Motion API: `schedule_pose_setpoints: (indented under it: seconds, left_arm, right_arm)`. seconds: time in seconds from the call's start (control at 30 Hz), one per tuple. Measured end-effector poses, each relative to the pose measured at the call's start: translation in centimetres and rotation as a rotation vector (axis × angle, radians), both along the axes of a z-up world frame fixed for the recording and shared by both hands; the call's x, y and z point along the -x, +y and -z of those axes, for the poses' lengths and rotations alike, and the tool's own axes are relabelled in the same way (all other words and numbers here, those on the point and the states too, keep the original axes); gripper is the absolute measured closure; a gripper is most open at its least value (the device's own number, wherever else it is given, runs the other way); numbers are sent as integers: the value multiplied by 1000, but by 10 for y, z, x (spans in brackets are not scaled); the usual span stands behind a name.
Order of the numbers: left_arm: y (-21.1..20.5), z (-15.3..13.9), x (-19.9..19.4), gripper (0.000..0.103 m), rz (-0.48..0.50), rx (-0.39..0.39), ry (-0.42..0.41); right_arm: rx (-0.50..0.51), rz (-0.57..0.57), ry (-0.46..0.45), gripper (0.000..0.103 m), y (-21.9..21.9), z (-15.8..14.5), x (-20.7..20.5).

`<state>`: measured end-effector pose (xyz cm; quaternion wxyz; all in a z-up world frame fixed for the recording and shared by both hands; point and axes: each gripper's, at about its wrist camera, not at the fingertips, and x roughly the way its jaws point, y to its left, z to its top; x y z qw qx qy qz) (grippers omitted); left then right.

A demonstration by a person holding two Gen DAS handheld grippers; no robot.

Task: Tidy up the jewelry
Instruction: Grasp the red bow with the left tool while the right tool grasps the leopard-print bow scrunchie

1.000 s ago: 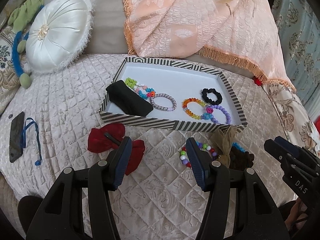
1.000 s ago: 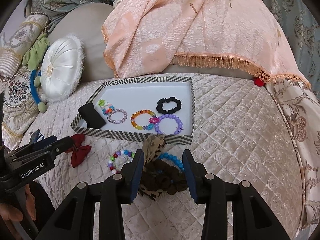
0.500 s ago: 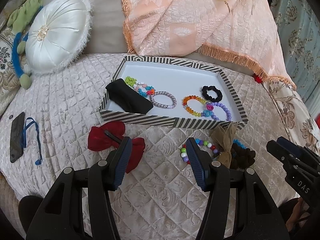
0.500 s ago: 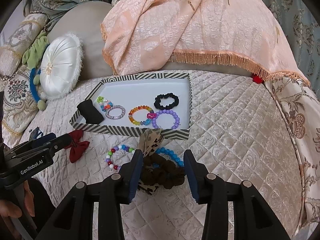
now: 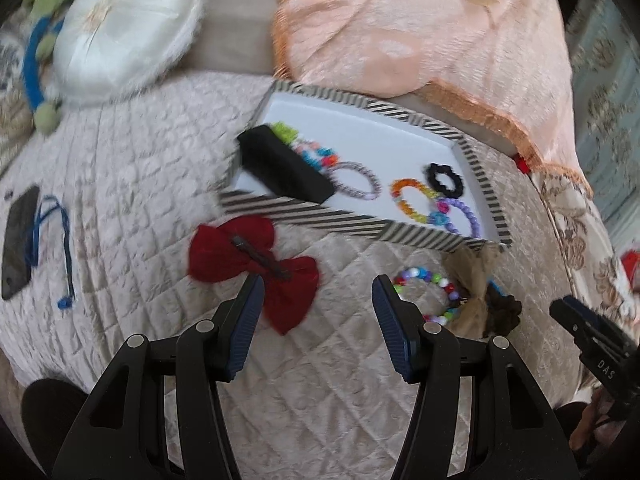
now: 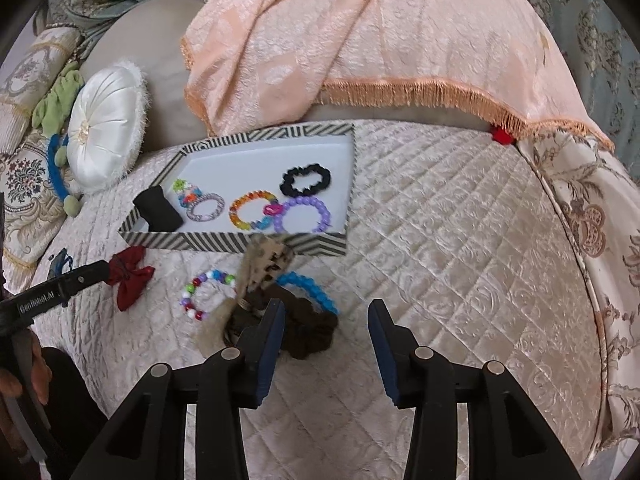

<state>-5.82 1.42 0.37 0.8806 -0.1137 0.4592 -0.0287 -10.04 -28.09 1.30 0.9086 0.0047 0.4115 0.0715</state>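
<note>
While looking along our left gripper (image 5: 318, 294), jaws spread and empty, we are seeing the red bow (image 5: 256, 268) beside its left finger, clip slanting. Right view: right gripper (image 6: 326, 318) gaping, empty, brown scrunchie (image 6: 310, 334) left of it.

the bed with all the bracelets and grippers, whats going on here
A person is sorting jewelry on a quilted cream bedspread with two handheld grippers. The striped-rim white tray already holds several bead bracelets and a black scrunchie. Outside it lie a red fabric bow clip, a multicoloured bead bracelet, a blue bead bracelet and a brown scrunchie. The left gripper is open beside the bow; the right gripper is open by the brown scrunchie. Neither holds anything.
</note>
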Motion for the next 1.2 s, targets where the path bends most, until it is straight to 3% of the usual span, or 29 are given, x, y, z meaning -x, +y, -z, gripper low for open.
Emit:
schedule_pose_setpoints:
  seconds: [0.3,0.47,0.57,0.7,0.77,0.8,0.83,1.03,1.2]
  left_arm:
    - [58,13,-4,41,-89,106,44]
    - [71,21,-11,41,-99,187,86]
    - [72,24,-15,39,-101,182,98]
    - [73,28,-24,33,-112,209,114]
    - [74,30,-30,33,-130,212,119]
    - [74,30,-32,33,-136,207,120]
    - [75,31,-36,33,-147,197,120]
    - [73,41,-53,33,-183,163,154]
    - [64,38,-39,33,-169,183,150]
  right_arm:
    - [-48,-65,44,62,-3,15,-11]
    - [26,-180,64,62,22,25,-25]
    - [78,-235,94,62,33,35,-39]
    - [66,-272,141,62,35,52,-54]
    - [41,-279,116,71,32,52,-51]
    - [40,-277,100,86,31,50,-50]
    - [40,-276,91,92,30,49,-49]
    - [-29,-257,54,93,17,38,-41]
    - [-69,-243,42,93,10,31,-39]
